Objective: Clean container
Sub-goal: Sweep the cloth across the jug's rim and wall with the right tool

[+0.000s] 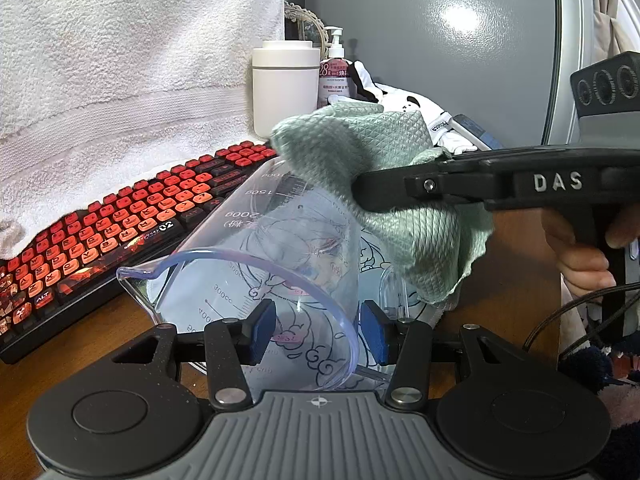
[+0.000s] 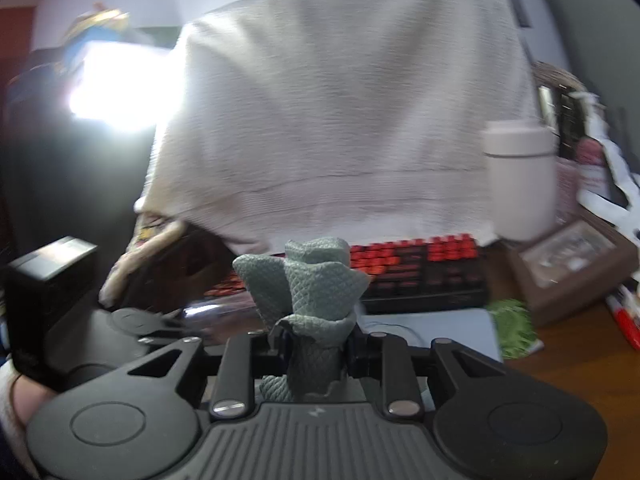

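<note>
**Cup tipped, cloth on its wall**

While the left gripper [image 1: 318, 330] clamps its blue-padded jaws on the rim of the clear measuring cup [image 1: 256, 264], the cup lies tilted above the wooden bench [image 1: 100, 332], mouth towards the left wrist camera and base pointing away towards the red keyboard [image 1: 132, 216]. That tilt seems chosen to expose the cup's outer wall and base to the other hand. Coming in from the right in the left wrist view, the right gripper [image 2: 314, 350] has its jaws clenched on a bunched green cloth [image 1: 400, 184], and the wad rests against the upper outside of the cup near its base. The right wrist view is blurred, so exactly where the cloth meets the plastic cannot be read there. Holding the cloth as a tight wad probably gives a firm pad for rubbing. Judging by the placement, wiping of the outside is under way; the inside looks yet to be addressed.
</note>
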